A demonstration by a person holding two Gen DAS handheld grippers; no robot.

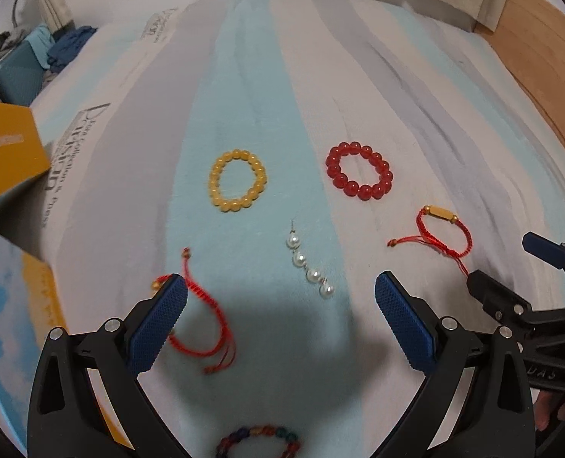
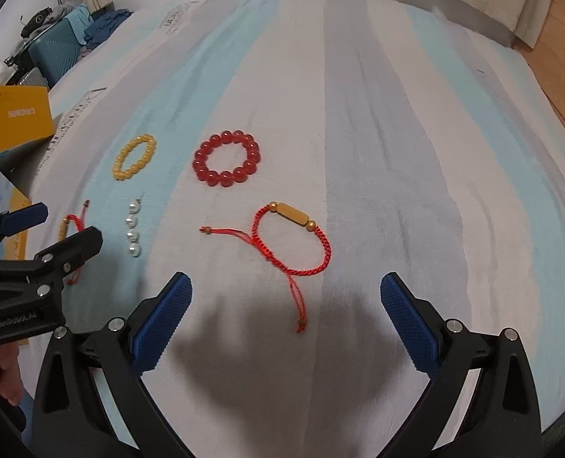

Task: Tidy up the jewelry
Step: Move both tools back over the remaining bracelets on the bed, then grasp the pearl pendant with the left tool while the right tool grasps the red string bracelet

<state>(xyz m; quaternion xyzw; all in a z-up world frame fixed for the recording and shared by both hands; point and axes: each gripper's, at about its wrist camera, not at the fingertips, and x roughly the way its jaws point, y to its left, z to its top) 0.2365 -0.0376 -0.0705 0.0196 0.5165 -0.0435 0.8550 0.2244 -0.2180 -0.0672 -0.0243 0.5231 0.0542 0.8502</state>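
Between my left jaws and just ahead of them, on the striped bed sheet (image 1: 358,76), lies the pearl string (image 1: 310,265). Its long axis slants from far-left to near-right, with the near end closest to my right-hand pad. My left gripper (image 1: 280,294) is spread wide and holds nothing. A red cord bracelet (image 1: 202,320) lies partly under the left pad, so I judge that piece the nearest catch for this hand, though the blur keeps me from saying whether the pad touches it.

My right gripper (image 2: 286,292) is likewise wide open and empty. Straight ahead of it lies the second cord bracelet (image 2: 293,244), with a gold tube bead at its far side. Its loop sits just beyond the pads and its loose tail runs back toward me, ending between them. That tail points almost along my line of reach, so I judge the right hand better placed for this piece than the left.

Farther off, side by side and apart, rest the yellow bead bracelet (image 1: 237,180) and the red bead bracelet (image 1: 359,171); yellow is more in line with my left, red sits between both hands. A multicoloured bracelet (image 1: 258,441) lies close under my left gripper, at the bottom edge of that view. Off to the left stands a yellow box (image 1: 7,152), perhaps where the pieces go, though I cannot tell.
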